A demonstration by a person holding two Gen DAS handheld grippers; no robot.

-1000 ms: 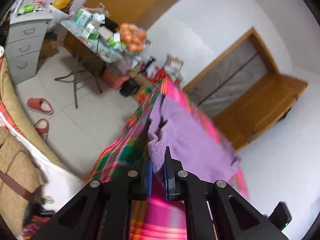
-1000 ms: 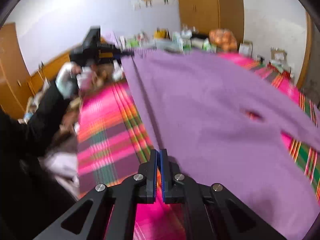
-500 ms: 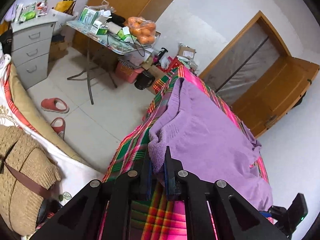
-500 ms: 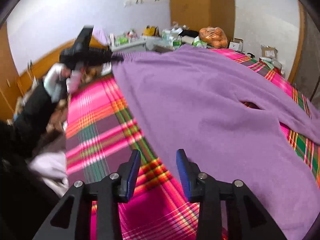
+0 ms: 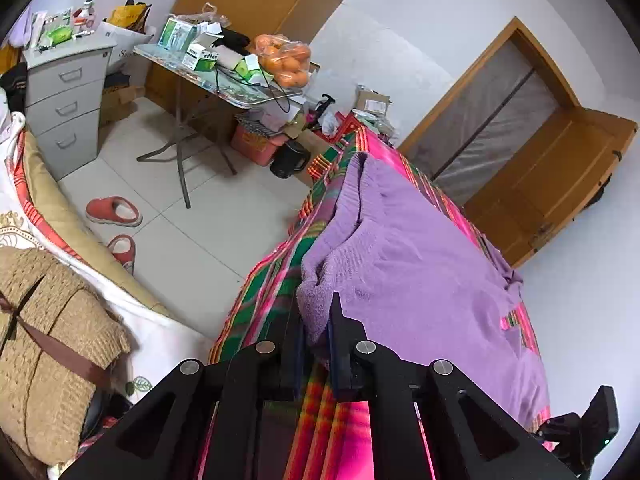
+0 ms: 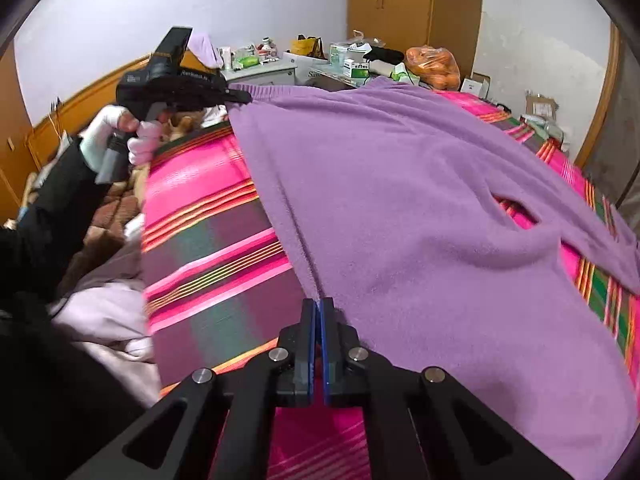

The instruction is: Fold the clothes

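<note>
We are looking along a bed [image 6: 208, 264] covered in a pink, green and purple plaid blanket [image 5: 276, 280], and the purple sweater [image 6: 420, 208] lies spread over most of it, running the bed's length. The left gripper [image 5: 316, 320] has its fingers [image 5: 340, 336] pinching a bunched corner of the sweater at the bed's edge nearest the tiled floor [image 5: 192, 232]; in the right wrist view that same gripper [image 6: 240, 98] holds the far corner, gripped by a white-gloved hand [image 6: 116, 136]. The right gripper [image 6: 318, 312] has its fingers pressed together right at the sweater's near edge, and the purple hem seems caught between them. One sleeve [image 6: 592, 240] lies out toward the far side of the bed. Beyond the bed we see a folding table [image 5: 224, 84] with a bag of oranges [image 5: 286, 62], a grey drawer cabinet [image 5: 66, 96] and red slippers [image 5: 114, 212]
</note>
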